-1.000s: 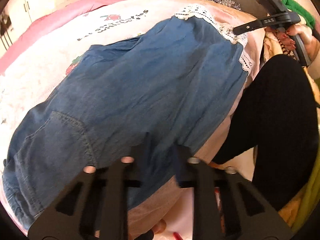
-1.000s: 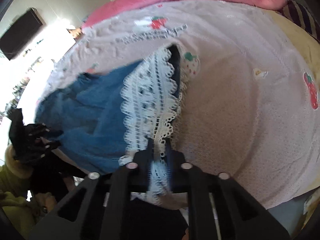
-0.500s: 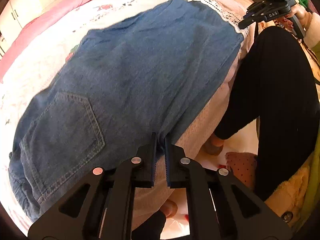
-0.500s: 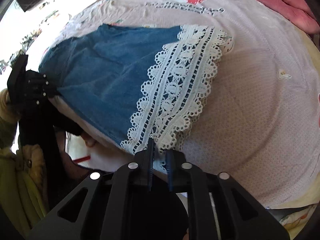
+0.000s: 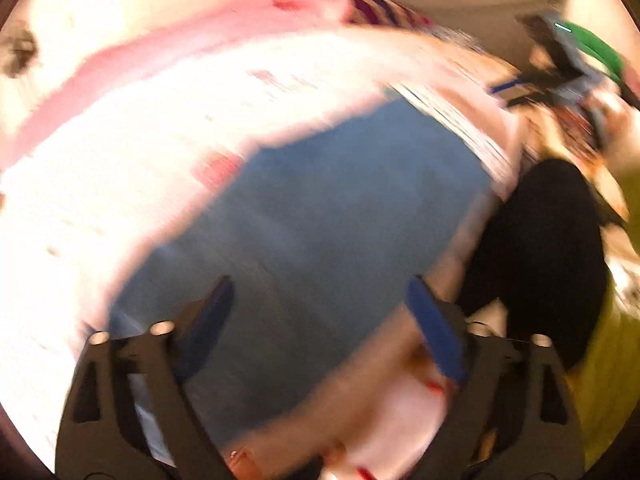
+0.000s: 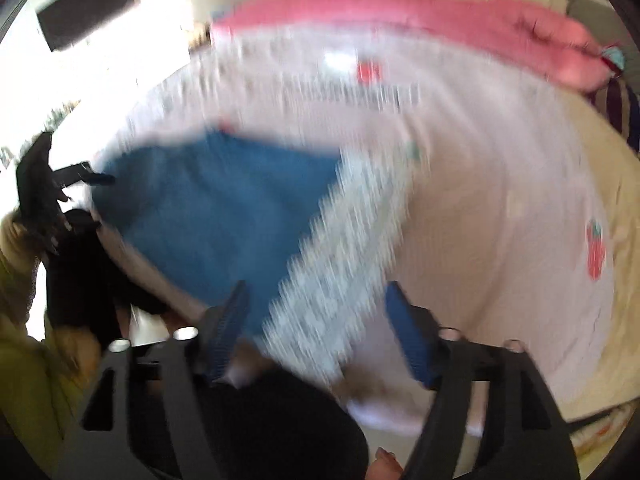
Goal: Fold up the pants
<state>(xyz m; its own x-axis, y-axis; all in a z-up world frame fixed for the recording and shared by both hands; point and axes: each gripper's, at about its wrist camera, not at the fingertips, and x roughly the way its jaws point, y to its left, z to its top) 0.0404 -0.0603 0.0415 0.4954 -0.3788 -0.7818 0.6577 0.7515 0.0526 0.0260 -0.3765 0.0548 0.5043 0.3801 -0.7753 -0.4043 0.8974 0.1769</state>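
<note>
both your grippers hang wide open, holding nothing: left gripper [image 5: 318,304], right gripper [image 6: 316,312]. the blue denim pants with white lace hem [image 6: 224,216] lie flat along the near edge of the white strawberry-print bed cover [image 6: 500,200], seemingly folded once; further folds probably remain. open bedding lies beyond.

Both frames are motion-blurred, so fine texture is hard to read. The pants [image 5: 340,220] are matt blue denim cloth, edged with a band of white openwork lace [image 6: 344,248]. They lie on a pale printed cloth sheet [image 6: 480,200]. A soft pink quilt [image 6: 440,12] fills the top of the frame. The left gripper [image 5: 320,312] and right gripper [image 6: 316,320] look like matt black plastic with blue ribbed pads [image 6: 228,332].
</note>
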